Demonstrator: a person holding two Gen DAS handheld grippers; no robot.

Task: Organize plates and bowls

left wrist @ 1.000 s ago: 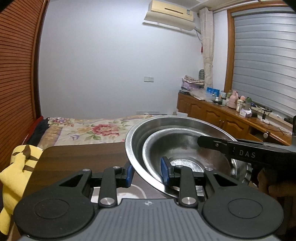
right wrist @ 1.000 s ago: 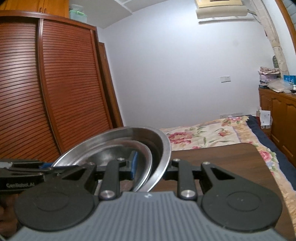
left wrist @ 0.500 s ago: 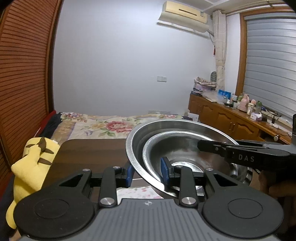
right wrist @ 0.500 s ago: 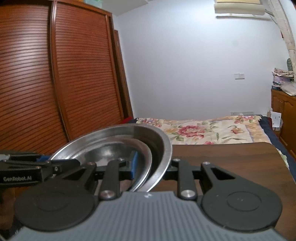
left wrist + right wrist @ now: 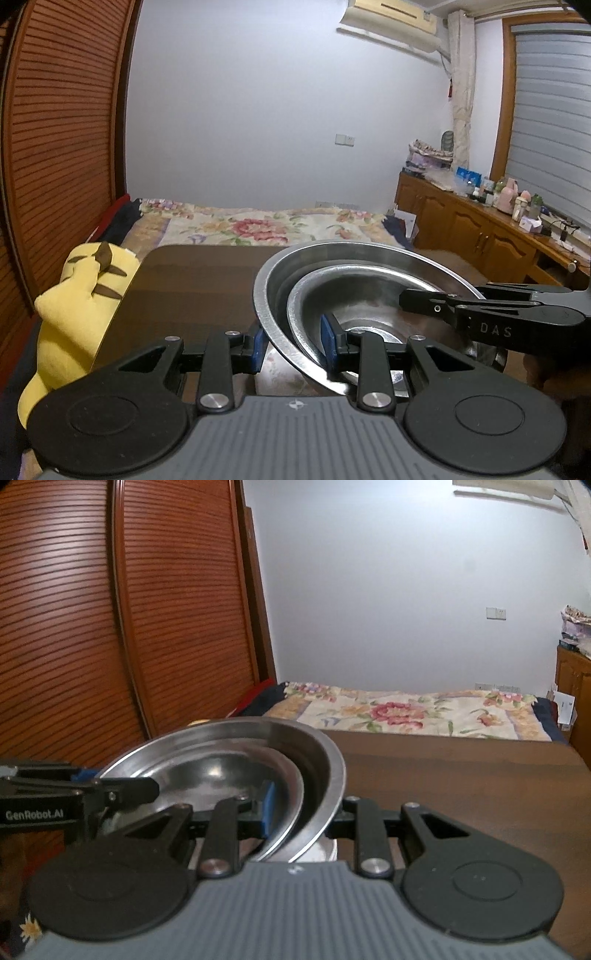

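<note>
Low in the frame, the left gripper (image 5: pixel 295 343) and right gripper (image 5: pixel 304 812) are each pinching opposite rims of two nested steel bowls (image 5: pixel 369 288) above a dark table (image 5: pixel 192 288)

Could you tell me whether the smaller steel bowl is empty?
Empty: the smaller steel bowl, nested in the larger bowl, shows only bare metal.

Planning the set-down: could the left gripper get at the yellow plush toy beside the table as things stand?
Probably not. The left gripper is shut on the nested steel bowls, shared with the right gripper. The path to the plush toy looks open, but its jaws are occupied.
</note>
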